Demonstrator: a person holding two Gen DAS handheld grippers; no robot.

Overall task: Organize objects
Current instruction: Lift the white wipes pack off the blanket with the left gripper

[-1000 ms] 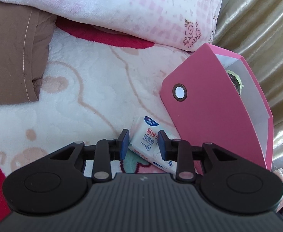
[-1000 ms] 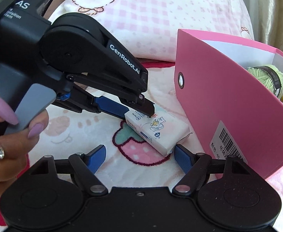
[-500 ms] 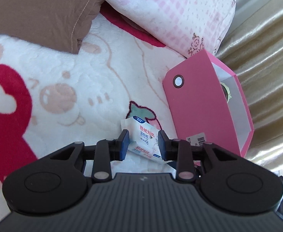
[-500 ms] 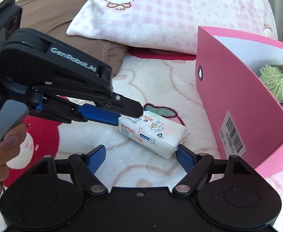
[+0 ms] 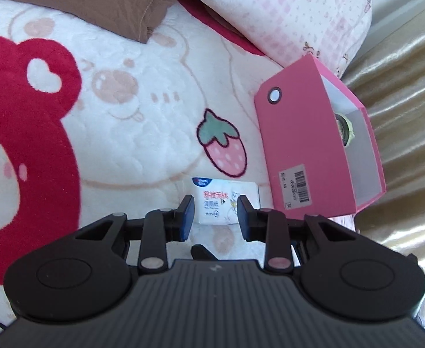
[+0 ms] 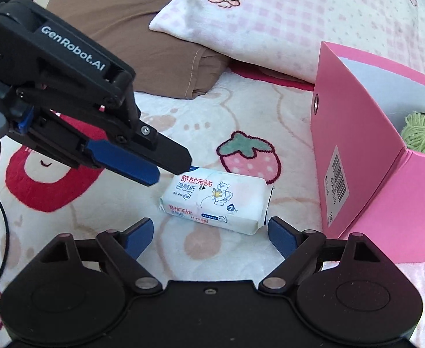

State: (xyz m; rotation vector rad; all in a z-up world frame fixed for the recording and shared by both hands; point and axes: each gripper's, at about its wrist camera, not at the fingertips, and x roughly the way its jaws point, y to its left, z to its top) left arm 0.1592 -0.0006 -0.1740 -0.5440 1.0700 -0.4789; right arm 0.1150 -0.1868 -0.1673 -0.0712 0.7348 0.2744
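- A white pack of wet wipes (image 6: 216,204) lies flat on the plush blanket (image 6: 241,107) of a bed, low in the centre of the right wrist view, just below a strawberry motif (image 6: 248,156).
- The right claw (image 6: 211,233) sits at the bottom of that frame with its jaws opening; the pack lies between the blue pads (image 6: 138,236), which do not press on it.
- The left claw (image 6: 166,168) reaches in from the upper left of the frame, its fingers drawn close together with nothing clamped; its tip is at the pack's upper left corner, though contact cannot be judged.
- In the left wrist view the left claw (image 5: 215,213) shows narrow jaws, the pack (image 5: 227,201) lying beyond them.
- A pink file box (image 6: 366,156) stands just right of the pack, holding a ball of green yarn (image 6: 422,133).
- A pink checked pillow (image 6: 299,20) and a brown cushion (image 6: 131,29) fill the top of the frame.
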